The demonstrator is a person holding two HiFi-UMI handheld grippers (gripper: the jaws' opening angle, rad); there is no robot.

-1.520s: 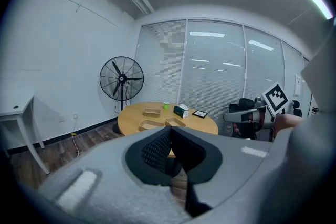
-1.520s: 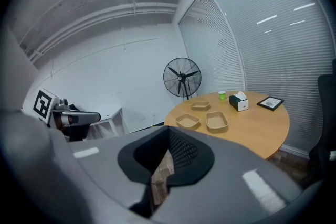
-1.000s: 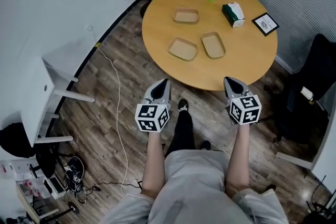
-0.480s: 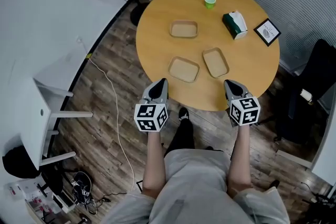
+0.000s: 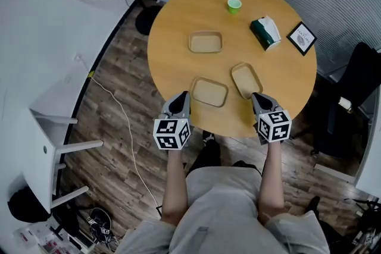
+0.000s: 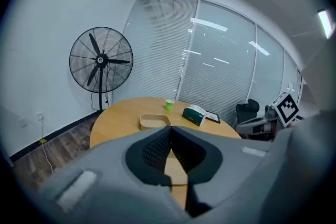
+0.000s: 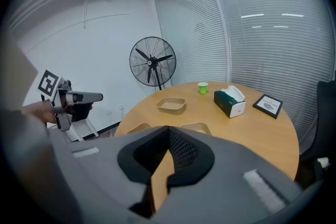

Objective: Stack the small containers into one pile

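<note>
Your left tongs [image 5: 183, 94] and right tongs [image 5: 257, 96] are both pinched shut with nothing in them, hanging over the counter's [image 5: 196, 6] 6 o'clock edge. Nothing's stacked yet. On the counter, the first tray [image 5: 209, 92] sits at 7 o'clock, the second tray [image 5: 246, 80] at 5, and the third tray [image 5: 205, 42] at 10.

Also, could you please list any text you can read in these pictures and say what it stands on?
"NATURE" (probably; it is small): framed card; its finer lines are too small to read.
Tissue box: any print is too blurred to read.
Green cup: no text visible.
</note>
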